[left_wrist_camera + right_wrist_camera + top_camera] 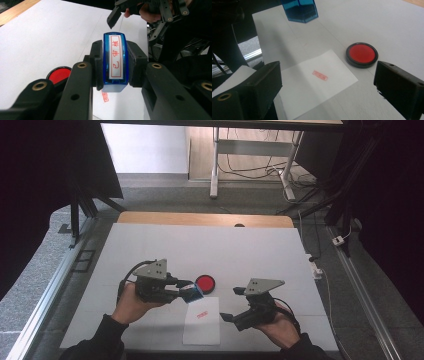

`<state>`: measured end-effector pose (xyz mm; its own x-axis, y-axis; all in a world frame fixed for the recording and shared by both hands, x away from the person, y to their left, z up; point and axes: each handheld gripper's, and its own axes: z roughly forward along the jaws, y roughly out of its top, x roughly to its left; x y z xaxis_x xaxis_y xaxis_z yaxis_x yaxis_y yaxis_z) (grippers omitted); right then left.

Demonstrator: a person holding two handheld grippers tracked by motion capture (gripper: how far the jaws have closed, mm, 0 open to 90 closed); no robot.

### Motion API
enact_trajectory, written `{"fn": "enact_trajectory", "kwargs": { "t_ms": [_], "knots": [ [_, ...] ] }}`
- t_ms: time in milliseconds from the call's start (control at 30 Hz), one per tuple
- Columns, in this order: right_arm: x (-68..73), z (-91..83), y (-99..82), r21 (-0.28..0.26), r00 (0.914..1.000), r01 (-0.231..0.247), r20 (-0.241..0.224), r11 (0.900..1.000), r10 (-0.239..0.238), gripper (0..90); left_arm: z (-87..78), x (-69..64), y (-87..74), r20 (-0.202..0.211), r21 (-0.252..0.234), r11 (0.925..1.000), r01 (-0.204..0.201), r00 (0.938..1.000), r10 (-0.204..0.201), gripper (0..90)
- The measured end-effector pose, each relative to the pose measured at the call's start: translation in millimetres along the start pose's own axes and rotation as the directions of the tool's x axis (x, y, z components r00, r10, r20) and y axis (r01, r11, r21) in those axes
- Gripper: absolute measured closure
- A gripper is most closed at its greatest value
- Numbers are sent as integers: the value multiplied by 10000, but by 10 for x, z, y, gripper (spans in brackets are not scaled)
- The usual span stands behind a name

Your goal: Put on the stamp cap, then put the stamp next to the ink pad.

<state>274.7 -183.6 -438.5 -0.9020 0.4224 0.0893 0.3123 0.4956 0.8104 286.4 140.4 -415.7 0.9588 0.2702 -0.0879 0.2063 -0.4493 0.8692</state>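
Left gripper [186, 287], left of centre in the high view, is clenching its 2 jaws on a blue stamp [115, 62]. In the left gripper view the stamp is sitting mid-frame between the pads, label with red characters facing up. In the high view the stamp is hanging just above the top edge of the paper sheet [202, 326], not touching it as far as I can tell. The sheet is lying low centre, carrying 1 red stamp mark [320, 75]. Red ink pad [205, 283] is sitting on the white table [150, 245] just right of the stamp. Right gripper [231, 304], lower right of the high view, is holding its jaws released and wide apart, nothing between them, next to the sheet's right edge.
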Motion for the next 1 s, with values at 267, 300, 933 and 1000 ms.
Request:
{"fn": "enact_trajectory", "kwargs": {
  "t_ms": [267, 300, 933, 1000],
  "knots": [
    [-41, -158, -152, -179, 9974, -421, 576, 9990, 431, 22, -16, 7, -4, -149, 9, 10000, 20, 9999, -20, 696],
    [-46, -179, -164, -241, 9966, -497, 645, 9985, 511, 17, -19, 9, -5, -165, 9, 10000, 29, 9999, -29, 696],
    [-91, -471, -400, -351, 9611, -821, 2617, 9960, 884, 0, -106, 34, -14, -691, -11, 9999, 131, 9975, -131, 696],
    [-99, -496, -427, -379, 9552, -910, 2792, 9951, 980, 0, -119, 36, -13, -785, 16, 9999, 110, 9969, -108, 696]
  ]
}}
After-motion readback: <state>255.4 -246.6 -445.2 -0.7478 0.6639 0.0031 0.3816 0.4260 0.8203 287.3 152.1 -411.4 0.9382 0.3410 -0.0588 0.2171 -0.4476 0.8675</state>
